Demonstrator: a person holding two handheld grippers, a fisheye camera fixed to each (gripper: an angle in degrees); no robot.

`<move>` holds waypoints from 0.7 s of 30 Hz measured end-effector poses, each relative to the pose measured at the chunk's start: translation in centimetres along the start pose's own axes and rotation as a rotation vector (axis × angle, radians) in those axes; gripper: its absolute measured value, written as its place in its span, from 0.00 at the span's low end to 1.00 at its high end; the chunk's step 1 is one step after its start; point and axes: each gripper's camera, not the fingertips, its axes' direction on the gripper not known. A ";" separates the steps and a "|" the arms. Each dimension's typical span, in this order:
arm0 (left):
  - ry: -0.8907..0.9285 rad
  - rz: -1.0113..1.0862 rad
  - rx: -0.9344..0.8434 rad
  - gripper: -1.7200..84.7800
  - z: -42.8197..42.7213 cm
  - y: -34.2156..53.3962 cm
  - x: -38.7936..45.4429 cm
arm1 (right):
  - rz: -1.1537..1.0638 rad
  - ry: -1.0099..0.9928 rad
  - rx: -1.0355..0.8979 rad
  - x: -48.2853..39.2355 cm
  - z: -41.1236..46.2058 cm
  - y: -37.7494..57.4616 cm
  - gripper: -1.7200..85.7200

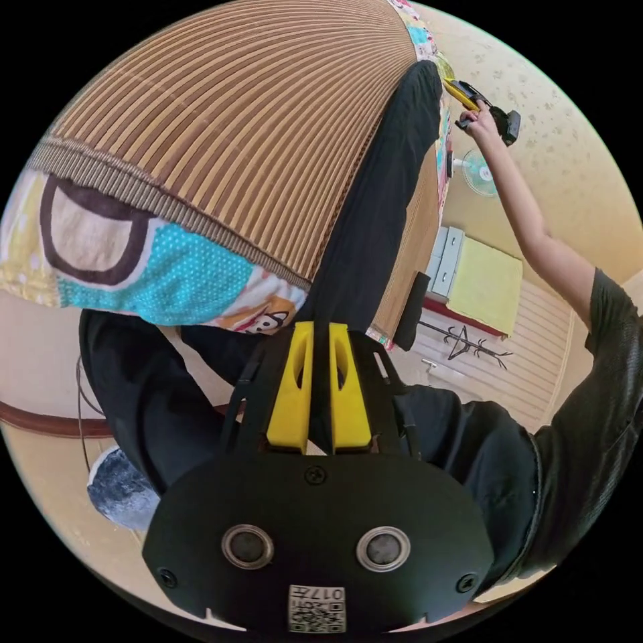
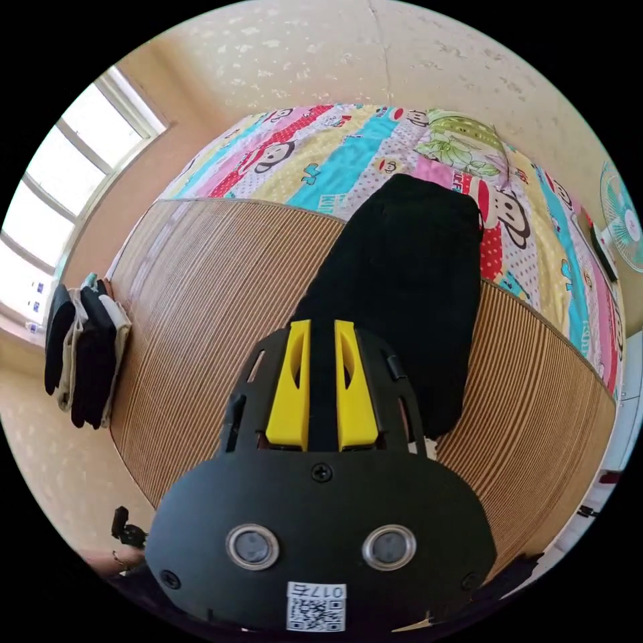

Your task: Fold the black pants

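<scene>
Bamboo mat on bed; black pants stretched lengthwise between left gripper and right gripper, both clamping fabric.

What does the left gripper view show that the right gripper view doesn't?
Left gripper view: the person's arm holding the other gripper at the pants' far end, plus a yellow cabinet. Right gripper view: a window and a pile of folded clothes. Both: black pants on a striped mat, each view's gripper pinching them.
</scene>
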 end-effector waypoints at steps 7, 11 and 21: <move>-0.134 0.111 -0.131 0.08 1.9 -2.7 3.0 | 0.060 -0.123 -0.185 3.4 -1.0 20.2 0.11; -0.120 0.147 -0.192 0.08 2.8 -4.2 3.2 | 0.230 -0.400 -0.141 5.0 0.2 24.9 0.10; -0.149 0.241 -0.351 0.08 5.6 -7.9 4.9 | 0.325 -0.289 -0.103 5.8 1.6 26.9 0.10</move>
